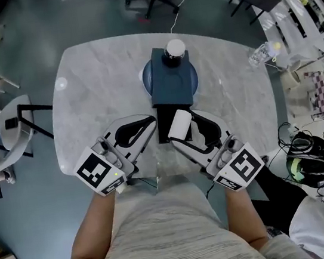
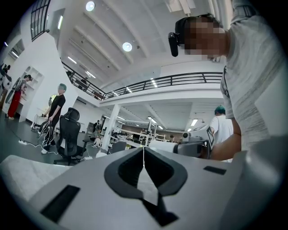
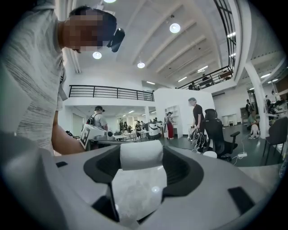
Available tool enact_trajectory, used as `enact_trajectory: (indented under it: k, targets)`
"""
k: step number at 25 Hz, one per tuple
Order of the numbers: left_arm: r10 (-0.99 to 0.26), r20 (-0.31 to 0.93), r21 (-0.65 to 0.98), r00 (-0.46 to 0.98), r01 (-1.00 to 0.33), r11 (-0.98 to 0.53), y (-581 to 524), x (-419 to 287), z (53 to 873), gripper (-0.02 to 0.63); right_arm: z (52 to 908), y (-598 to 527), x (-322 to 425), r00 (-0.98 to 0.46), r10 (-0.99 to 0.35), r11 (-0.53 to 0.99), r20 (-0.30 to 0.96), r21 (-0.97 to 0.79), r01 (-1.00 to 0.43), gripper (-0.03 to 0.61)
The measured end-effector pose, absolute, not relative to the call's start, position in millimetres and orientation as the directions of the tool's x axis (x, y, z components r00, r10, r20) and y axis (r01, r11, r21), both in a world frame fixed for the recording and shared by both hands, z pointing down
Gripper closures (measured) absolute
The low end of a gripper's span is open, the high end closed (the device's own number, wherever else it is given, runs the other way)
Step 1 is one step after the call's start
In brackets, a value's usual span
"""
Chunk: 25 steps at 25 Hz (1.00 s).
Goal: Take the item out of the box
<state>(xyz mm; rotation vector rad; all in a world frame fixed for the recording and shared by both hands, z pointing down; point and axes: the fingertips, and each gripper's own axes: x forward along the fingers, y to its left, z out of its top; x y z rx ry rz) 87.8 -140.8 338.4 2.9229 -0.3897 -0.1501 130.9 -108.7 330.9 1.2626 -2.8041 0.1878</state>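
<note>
White roll (image 1: pixel 180 123) is being held clamped between the jaws of the right gripper (image 1: pixel 184 130), just at the near end of the dark box (image 1: pixel 170 85). Left gripper (image 1: pixel 148 124), jaws together and empty, is pointing alongside. Box is lying on the marble table (image 1: pixel 94 81), with a white-capped jar (image 1: pixel 175 49) standing at its far end.

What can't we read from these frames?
- Inside of the box: the head view shows only its outside from above; both gripper views tilt up at the room.
- What the white roll is: plain and unmarked in the head view and between the right gripper jaws.
- The round blue thing under the box: mostly covered by it.
- The white-topped thing at the box's far end: too small.
</note>
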Motion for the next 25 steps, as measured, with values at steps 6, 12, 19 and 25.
enact_trajectory:
  k: [6, 12, 19, 25]
  targets:
    - [-0.266, -0.069, 0.198, 0.962, -0.248, -0.948, -139.0, 87.9, 338.7, 0.595, 333.4, -109.5, 133.0, -0.661, -0.742, 0.657, 0.112, -0.08, -0.75, 0.276]
    - [-0.271, -0.067, 0.2, 0.96, -0.253, -0.947, -136.9, 86.2, 338.8, 0.595, 335.9, -108.0, 134.9, -0.651, -0.75, 0.645, 0.114, -0.086, -0.759, 0.276]
    - [-0.269, -0.055, 0.203, 0.962, -0.253, -0.946, -132.3, 87.3, 342.4, 0.595, 339.1, -104.7, 133.0, -0.656, -0.746, 0.649, 0.118, -0.092, -0.755, 0.276]
    - [-0.266, -0.05, 0.195, 0.963, -0.252, -0.948, -131.5, 89.9, 343.4, 0.595, 339.1, -104.5, 131.8, -0.666, -0.736, 0.662, 0.12, -0.082, -0.745, 0.276]
